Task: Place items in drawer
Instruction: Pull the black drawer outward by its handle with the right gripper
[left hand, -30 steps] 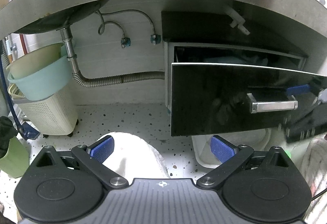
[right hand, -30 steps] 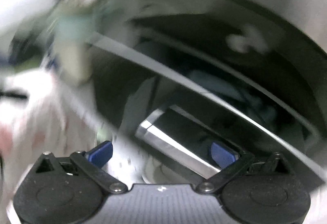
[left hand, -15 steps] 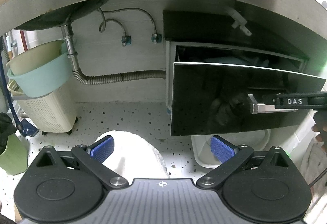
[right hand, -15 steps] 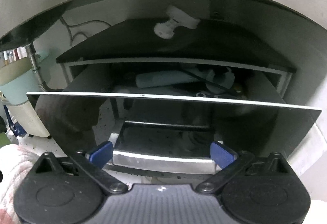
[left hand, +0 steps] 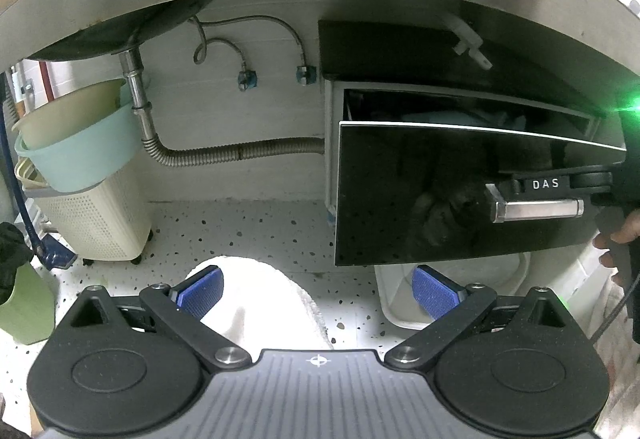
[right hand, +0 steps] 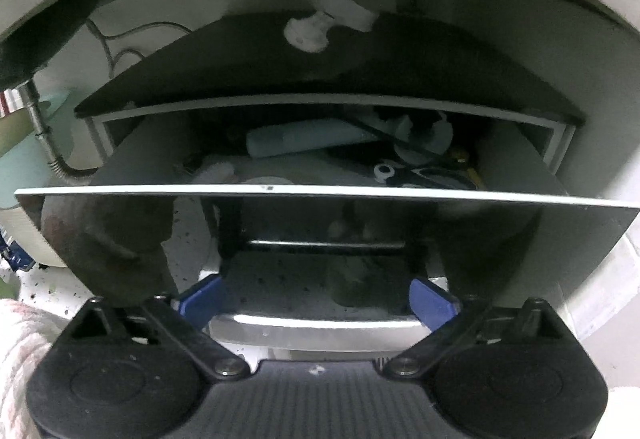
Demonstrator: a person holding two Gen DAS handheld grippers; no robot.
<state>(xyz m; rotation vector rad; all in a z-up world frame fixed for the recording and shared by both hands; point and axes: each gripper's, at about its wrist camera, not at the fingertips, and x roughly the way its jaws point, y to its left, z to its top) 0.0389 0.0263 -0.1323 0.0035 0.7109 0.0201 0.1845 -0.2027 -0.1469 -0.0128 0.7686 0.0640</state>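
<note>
The drawer (left hand: 440, 195) with a glossy black front stands partly pulled out under the steel counter. In the right wrist view its inside shows a pale blue tube (right hand: 304, 137), black scissors (right hand: 428, 173) and white bits. My right gripper (right hand: 318, 301) sits level at the metal handle (right hand: 320, 323), which lies between the blue pads (right hand: 200, 299). Its jaws have just been opening and stand wide, with no clear pinch on the handle. From the left wrist view it reaches in from the right over the handle (left hand: 538, 209). My left gripper (left hand: 316, 291) hangs open and empty above the floor.
A white fluffy cloth (left hand: 260, 291) lies on the speckled floor under my left gripper. Stacked basins on a perforated basket (left hand: 92, 215) and a drain pipe (left hand: 200, 155) fill the left. A white tub (left hand: 400, 303) sits below the drawer. A hand (left hand: 616, 235) shows at the right edge.
The right gripper rolled from tilted to level and came in close over the drawer handle. The drawer front and the left gripper have stayed where they were.
</note>
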